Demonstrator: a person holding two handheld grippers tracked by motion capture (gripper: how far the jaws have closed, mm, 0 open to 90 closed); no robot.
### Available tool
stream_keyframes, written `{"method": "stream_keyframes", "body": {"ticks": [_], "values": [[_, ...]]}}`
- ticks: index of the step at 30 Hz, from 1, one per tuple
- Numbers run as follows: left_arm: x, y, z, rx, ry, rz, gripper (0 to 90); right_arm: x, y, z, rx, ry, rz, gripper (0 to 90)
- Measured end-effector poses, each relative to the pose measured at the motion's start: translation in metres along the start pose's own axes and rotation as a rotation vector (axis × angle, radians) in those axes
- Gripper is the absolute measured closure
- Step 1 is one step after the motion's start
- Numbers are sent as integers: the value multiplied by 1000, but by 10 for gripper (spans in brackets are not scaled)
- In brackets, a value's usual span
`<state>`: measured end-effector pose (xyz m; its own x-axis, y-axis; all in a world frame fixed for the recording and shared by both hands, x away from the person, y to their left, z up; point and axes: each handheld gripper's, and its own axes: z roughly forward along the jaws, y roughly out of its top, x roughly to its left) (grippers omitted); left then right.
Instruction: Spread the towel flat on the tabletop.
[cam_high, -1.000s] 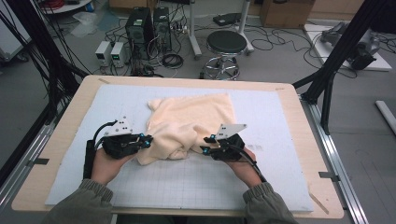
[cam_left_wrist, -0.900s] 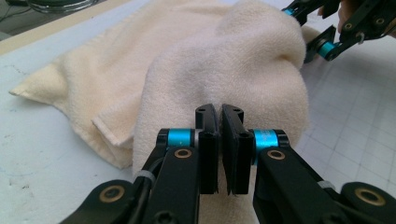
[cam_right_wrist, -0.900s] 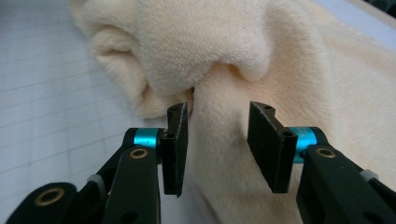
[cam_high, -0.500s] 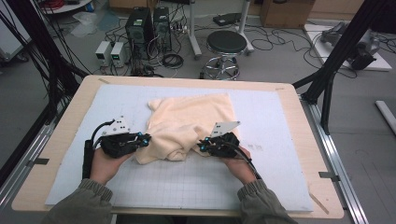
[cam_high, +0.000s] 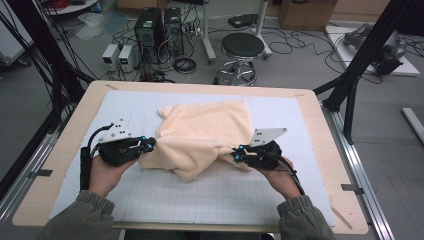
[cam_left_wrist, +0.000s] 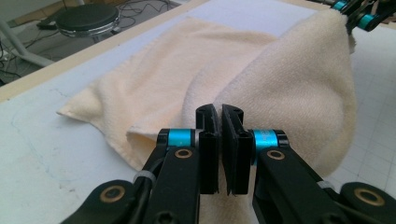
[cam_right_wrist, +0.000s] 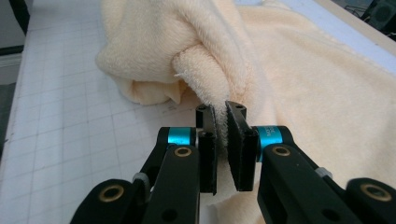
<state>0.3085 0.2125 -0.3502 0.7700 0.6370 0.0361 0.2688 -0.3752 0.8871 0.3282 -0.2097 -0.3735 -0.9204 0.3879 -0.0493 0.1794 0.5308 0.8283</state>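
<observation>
Now both tongs pinch the towel's near edge, lifting it.

The left tongs (cam_high: 146, 145) and right tongs (cam_high: 239, 151) are each clamped on the cream towel (cam_high: 205, 127), whose far half lies on the desk (cam_high: 310, 107). The fold seems begun; next, carry both corners evenly toward the far edge.

left gripper (cam_high: 148, 145) and right gripper (cam_high: 236, 153) each pinch a near edge of the cream towel (cam_high: 205, 131), which bunches between their jaws.
</observation>
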Motion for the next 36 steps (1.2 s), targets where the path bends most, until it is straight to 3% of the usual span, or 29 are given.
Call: {"method": "stream_keyframes", "body": {"ticks": [6, 10, 14, 16, 21, 29, 31, 36], "values": [[6, -9, 16, 47, 10, -21, 852, -7, -8, -9, 13, -19, 29, 835], [11, -15, 39, 105, 23, -24, 852, -20, -19, 4, 82, -45, 69, 835], [15, -22, 56, 142, 19, -57, 845, -32, -28, 19, 118, -57, 122, 821], [16, -23, 55, 145, 14, -58, 813, -32, -27, 19, 110, -57, 123, 786], [12, -18, 37, 81, 4, -52, 675, -25, -23, 8, 65, -65, 112, 715], [-2, -19, 9, 33, -20, -18, 583, -3, -14, -16, -5, -83, 54, 668], [-8, -22, 8, 35, -35, 1, 565, 2, -14, -17, -15, -68, 42, 668], [-15, -37, 21, 85, -73, 18, 559, 10, -14, -2, 27, -44, 6, 635]]}}
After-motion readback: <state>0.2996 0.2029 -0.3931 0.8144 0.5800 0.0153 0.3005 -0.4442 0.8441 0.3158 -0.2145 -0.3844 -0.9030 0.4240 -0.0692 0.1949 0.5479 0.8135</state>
